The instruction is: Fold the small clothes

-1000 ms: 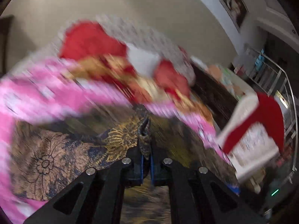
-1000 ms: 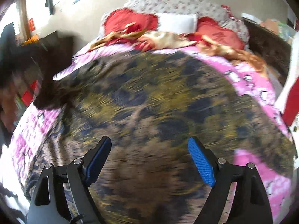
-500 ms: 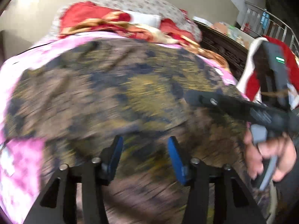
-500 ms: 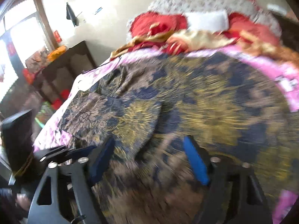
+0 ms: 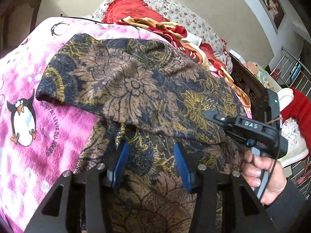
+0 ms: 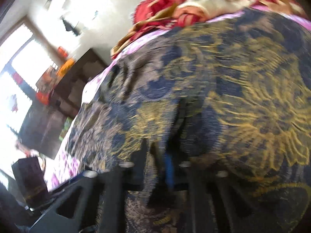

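Floral garment [image 5: 147,89] spread on pink penguin blanket [image 5: 38,128], one part folded over. My left gripper [image 5: 150,161] closing, pads apart over cloth, gripping nothing. My right gripper [image 6: 165,167] clamped on garment's fabric, view blurred.

Matt floral-print cloth garment [image 5: 147,89] lies between blue rubbery pads [image 5: 121,163]; fuzzy fleece penguin blanket [image 5: 35,128] lies left of them.
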### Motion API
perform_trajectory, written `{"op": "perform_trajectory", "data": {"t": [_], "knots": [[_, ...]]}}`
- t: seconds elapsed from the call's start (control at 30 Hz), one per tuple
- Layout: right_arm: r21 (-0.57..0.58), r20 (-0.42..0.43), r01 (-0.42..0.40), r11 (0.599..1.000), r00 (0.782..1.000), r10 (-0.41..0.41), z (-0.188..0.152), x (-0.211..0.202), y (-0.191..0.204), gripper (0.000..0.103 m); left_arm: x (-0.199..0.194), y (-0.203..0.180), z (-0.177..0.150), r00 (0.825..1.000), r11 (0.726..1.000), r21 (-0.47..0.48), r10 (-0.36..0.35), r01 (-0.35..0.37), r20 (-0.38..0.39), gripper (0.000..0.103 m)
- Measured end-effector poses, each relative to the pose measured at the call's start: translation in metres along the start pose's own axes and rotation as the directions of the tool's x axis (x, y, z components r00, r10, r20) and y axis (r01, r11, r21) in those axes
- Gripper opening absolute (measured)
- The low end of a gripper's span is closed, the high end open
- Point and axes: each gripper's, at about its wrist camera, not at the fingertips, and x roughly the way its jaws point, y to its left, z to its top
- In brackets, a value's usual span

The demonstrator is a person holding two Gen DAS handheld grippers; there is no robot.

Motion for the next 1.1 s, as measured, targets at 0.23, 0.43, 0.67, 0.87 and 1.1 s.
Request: {"op": "perform_trajectory", "data": {"t": [0.23, 0.43, 0.67, 0.87, 1.1], "knots": [[-0.039, 0.122, 0.123, 0.992, 0.986, -0.117, 0.005, -0.079, -0.002, 0.0, 0.003, -0.002, 0.004, 1.0, 1.0, 0.004, 0.003, -0.003, 0.0, 0.051], [0.063, 0.127, 0.321, 0.945, 0.937, -0.326, -0.01, -0.154, -0.064, 0.0, 0.004, -0.003, 0.003, 1.0, 1.0, 0.012, 0.013, -0.013, -0.001, 0.051], [0.076, 0.094, 0.369, 0.926, 0.922, -0.375, -0.027, -0.16, -0.093, 0.0, -0.002, -0.016, 0.009, 0.997, 0.996, 0.043, 0.072, -0.073, 0.014, 0.057], [0.062, 0.102, 0.406, 0.912, 0.906, -0.411, -0.028, -0.16, -0.1, 0.0, -0.022, -0.038, 0.058, 0.987, 0.997, 0.06, 0.044, -0.053, 0.152, 0.07], [0.013, 0.261, 0.467, 0.884, 0.852, -0.454, -0.02, -0.195, -0.068, 0.0, 0.036, -0.064, 0.114, 0.984, 0.977, 0.159, 0.123, -0.143, 0.127, 0.057]]}}
